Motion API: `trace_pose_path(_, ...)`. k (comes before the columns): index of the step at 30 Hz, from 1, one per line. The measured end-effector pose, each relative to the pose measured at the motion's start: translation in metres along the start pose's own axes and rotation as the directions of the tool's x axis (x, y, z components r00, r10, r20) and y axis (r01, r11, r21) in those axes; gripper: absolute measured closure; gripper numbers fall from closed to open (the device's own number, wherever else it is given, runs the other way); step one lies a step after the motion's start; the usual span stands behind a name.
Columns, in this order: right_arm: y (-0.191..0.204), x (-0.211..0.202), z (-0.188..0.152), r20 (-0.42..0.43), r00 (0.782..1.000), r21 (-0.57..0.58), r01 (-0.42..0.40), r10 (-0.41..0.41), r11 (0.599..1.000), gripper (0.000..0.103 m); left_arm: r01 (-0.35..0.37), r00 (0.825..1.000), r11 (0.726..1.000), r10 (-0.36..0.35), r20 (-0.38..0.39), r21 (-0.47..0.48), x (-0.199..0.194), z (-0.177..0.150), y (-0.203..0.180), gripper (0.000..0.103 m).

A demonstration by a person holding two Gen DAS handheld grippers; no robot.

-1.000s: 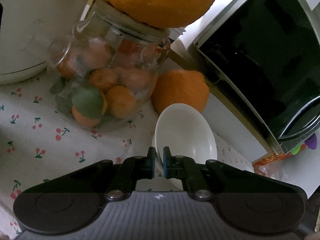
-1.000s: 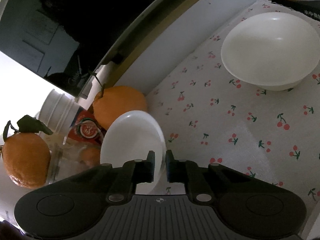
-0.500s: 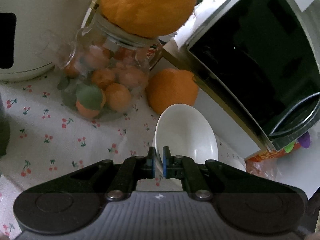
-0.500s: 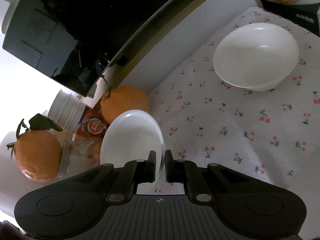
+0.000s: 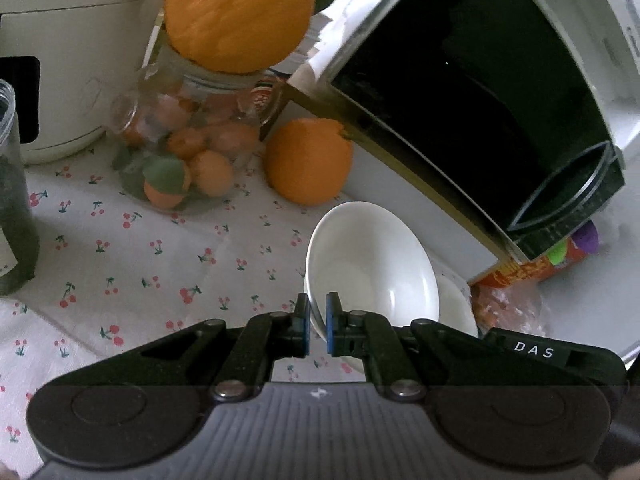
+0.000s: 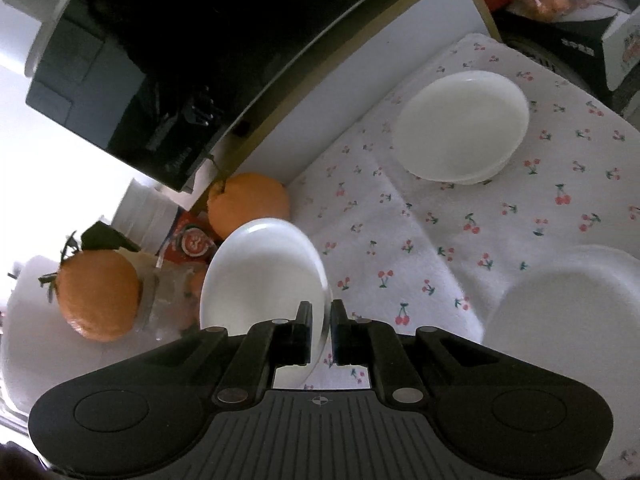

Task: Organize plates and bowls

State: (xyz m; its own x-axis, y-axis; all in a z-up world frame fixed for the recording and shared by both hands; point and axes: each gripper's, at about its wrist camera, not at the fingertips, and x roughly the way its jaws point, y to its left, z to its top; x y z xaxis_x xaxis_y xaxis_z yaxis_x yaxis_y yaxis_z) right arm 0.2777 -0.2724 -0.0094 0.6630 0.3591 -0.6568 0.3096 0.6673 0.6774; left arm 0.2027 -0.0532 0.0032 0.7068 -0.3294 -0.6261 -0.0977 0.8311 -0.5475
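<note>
White and glossy, the small bowl (image 5: 372, 264) in the left gripper (image 5: 317, 322) is plain, deep and round, tilted so its hollow faces the camera. The blue pads (image 5: 330, 326) are closed on its near rim, one inside and one outside, and the bowl is held clear of the cherry-print cloth (image 5: 120, 256), just in front of the loose orange (image 5: 308, 160) and beside the black-fronted oven (image 5: 472, 92). That gripper points downward at a slant toward the cloth.

The right gripper (image 6: 321, 330) is likewise clamped shut on the rim of a white plate (image 6: 260, 276), which stands nearly on edge, its smooth face turned left. The plate hangs just in front of the same orange (image 6: 248, 204); this gripper also angles down. Farther right of the orange, another white bowl (image 6: 460, 126) sits on the cloth, and a pale dish (image 6: 568, 312) lies nearer, at the right edge.
</note>
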Motion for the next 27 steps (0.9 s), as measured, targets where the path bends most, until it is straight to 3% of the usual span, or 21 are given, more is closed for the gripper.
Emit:
trace_pose_path(14,-0.01,-0.04,-0.004,-0.016,1.0,-0.02,0.021,-0.021,1.0,0.093,0.034,0.997,0.999,-0.032,-0.063,0.037,-0.014,-0.015,-0.013,0.096)
trace_pose_path(27,-0.028,-0.085,0.0,0.031,0.998,-0.052,0.064,-0.063,0.997,0.092,0.093,0.991,0.989,-0.081,-0.11,0.113,-0.021,-0.035,-0.044,0.095)
